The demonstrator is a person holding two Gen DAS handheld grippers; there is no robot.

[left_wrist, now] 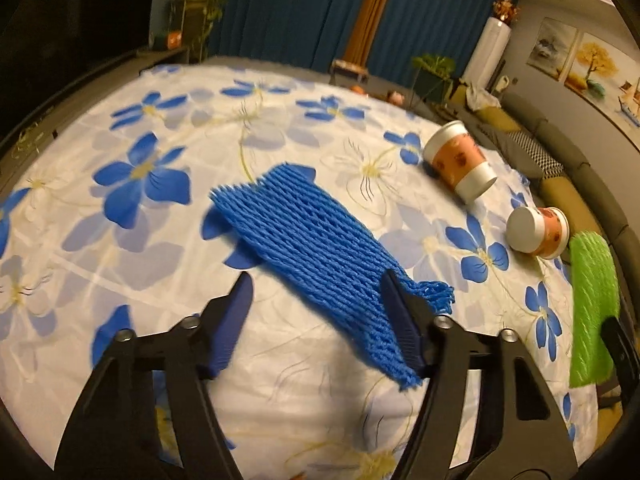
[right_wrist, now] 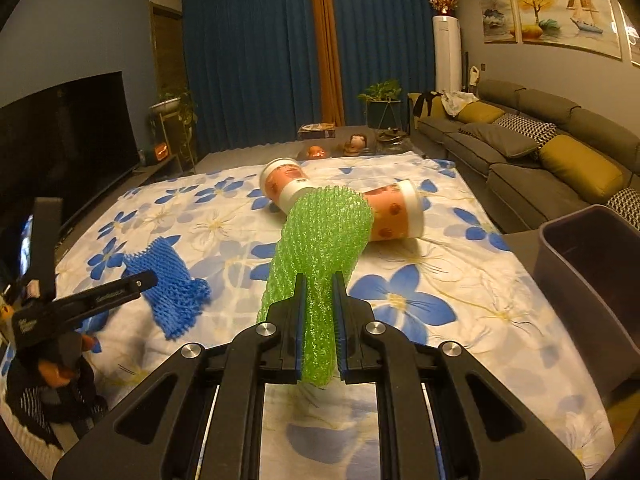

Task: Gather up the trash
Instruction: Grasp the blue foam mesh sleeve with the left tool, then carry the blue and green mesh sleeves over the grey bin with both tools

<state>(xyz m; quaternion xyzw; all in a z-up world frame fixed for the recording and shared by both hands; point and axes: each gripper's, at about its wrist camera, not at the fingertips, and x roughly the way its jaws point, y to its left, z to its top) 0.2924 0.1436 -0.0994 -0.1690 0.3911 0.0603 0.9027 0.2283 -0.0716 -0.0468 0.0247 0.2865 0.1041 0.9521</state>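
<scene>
**Four pieces of trash on the floral sheet, one already in your grip**

Two foam nets, two paper cups, one bin.

- Green foam net (right_wrist: 320,248): clenched between the pads of your right gripper (right_wrist: 319,316), lifted off the sheet, its free end hanging in front of the cups.
- Blue foam net (left_wrist: 320,256): flat on the floral sheet (left_wrist: 120,240), left of centre. Your left gripper (left_wrist: 316,292) straddles its near end, jaws apart, right finger (left_wrist: 400,320) on the net; no grip yet.
- Far paper cup (left_wrist: 460,160) and near paper cup (left_wrist: 538,232): both on their sides, well right of the blue net.
- Dark bin (right_wrist: 592,280): at the sheet's right edge.
</scene>
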